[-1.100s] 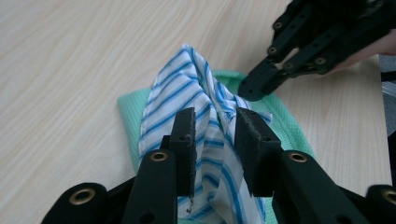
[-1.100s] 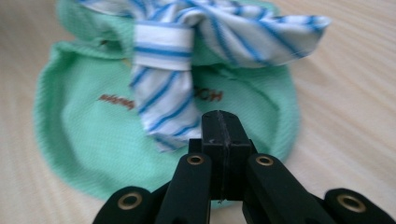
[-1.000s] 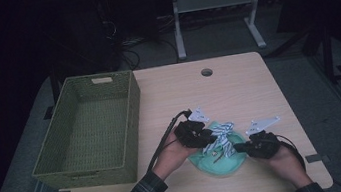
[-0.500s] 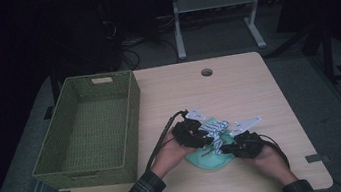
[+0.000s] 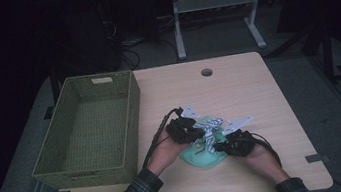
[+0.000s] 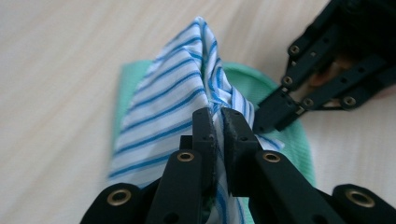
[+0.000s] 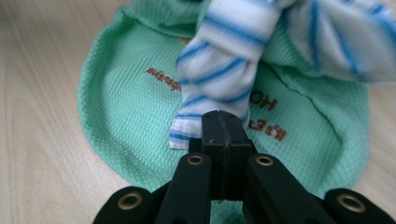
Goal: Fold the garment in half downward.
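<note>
Both tools closer together now (left tool (image 6: 218, 122) freshly clamped) on striped cloth (image 6: 173, 98).

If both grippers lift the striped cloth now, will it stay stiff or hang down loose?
Probably loose: the striped cloth already bunches and creases where the left gripper pinches it. It looks thin, so likely light. Its end folds over at the right gripper, so the middle would likely sag onto the green cloth.

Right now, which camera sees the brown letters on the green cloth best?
The right gripper view: the brown letters lie close up on the green cloth. The left gripper view catches the cloth's edge beneath the striped cloth; from the high view it's a small patch.
</note>
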Demonstrator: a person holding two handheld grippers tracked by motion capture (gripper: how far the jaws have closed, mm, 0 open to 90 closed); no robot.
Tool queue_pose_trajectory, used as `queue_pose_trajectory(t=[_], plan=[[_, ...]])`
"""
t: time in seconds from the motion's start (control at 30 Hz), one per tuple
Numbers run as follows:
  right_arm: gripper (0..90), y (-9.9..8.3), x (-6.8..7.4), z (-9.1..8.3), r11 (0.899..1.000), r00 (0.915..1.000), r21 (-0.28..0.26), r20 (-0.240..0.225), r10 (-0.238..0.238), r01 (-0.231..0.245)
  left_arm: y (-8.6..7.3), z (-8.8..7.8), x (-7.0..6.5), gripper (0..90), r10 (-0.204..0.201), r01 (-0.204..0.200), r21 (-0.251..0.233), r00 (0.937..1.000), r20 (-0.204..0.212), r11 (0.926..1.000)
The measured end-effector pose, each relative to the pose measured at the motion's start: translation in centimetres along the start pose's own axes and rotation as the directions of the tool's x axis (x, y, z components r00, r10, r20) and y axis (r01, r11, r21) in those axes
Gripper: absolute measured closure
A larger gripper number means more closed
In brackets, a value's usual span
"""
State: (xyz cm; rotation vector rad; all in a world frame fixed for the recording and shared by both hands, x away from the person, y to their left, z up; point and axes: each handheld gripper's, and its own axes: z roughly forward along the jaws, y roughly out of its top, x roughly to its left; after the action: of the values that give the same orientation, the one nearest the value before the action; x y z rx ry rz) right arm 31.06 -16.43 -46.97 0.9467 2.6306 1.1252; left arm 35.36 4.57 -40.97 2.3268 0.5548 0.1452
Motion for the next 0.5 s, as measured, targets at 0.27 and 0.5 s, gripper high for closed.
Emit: queue_pose_trajectory(t=[0.27, 0.5], plan=[[89.7, 1.6, 0.2, 0.3, 0.998, 0.9997, -0.066, -0.024, 0.007, -0.009, 0.1, -1.3, -0.3, 84.2, 0.001, 0.0, -0.032, 0.9986, 0.053, 0.9995], [89.8, 1.9, -1.0, 1.5, 0.997, 0.9994, -0.064, 0.005, 0.035, -0.034, -0.9, -0.9, -1.7, 83.3, 0.035, -0.033, -0.033, 0.9963, 0.079, 0.9989]])
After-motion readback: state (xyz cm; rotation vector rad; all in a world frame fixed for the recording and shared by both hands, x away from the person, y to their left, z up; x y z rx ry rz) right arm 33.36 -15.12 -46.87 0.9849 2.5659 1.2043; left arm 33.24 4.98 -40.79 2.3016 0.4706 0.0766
